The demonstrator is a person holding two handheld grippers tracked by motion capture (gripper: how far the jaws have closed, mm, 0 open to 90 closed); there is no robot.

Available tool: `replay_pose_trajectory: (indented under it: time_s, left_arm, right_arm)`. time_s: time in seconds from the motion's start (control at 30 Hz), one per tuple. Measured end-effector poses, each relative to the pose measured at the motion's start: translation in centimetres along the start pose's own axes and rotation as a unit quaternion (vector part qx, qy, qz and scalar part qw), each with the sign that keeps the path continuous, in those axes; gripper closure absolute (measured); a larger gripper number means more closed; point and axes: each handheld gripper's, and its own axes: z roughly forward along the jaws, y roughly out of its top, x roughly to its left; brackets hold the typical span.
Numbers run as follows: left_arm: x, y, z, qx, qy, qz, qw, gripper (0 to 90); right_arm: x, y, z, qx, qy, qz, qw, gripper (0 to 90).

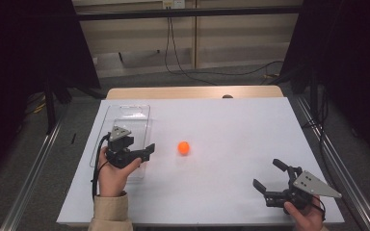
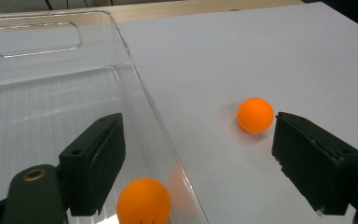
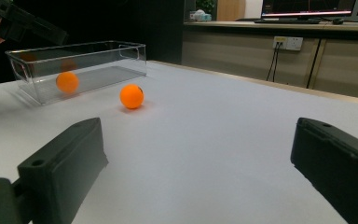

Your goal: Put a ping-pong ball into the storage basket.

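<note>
The left gripper (image 2: 191, 158) hangs over the clear plastic bin (image 2: 137, 70), jaws wide, one orange ball (image 2: 143, 203) loose inside. That ball could bounce out. The right gripper (image 3: 191, 172), jaws wide and empty, might nudge the second orange ball (image 3: 132, 96), beside the bin, off the table (image 3: 223, 135).

Grey floor (image 1: 212, 77), wood-panel wall (image 1: 241, 36) w/ cables, maybe monitors (image 3: 307, 7).

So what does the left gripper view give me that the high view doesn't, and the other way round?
The left gripper view shows an orange ball inside the clear bin, low between the open fingers of the left gripper; from above that hand covers it. The high view shows the right gripper, open, resting near the table's front right corner, and the person's sleeve. Both show the clear bin on the white table and a second ball lying loose on the table outside it.
</note>
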Motion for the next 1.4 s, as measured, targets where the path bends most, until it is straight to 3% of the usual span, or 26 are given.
replay_pose_trajectory:
  time_s: [0.5, 1.4]
  left_arm:
    - [-0.7, 0.1, 0.5, 0.003, -0.007, 0.005, 1.0, 12.0]
    - [-1.8, 0.2, 0.9, 0.001, -0.026, 0.014, 0.9996, 11.6]
  right_arm:
    - [0.0, 0.0, 0.0, 0.0, 0.0, 0.001, 1.0, 2.4]
    - [0.0, 0.0, 0.0, 0.0, 0.0, 0.0, 1.0, 2.4]
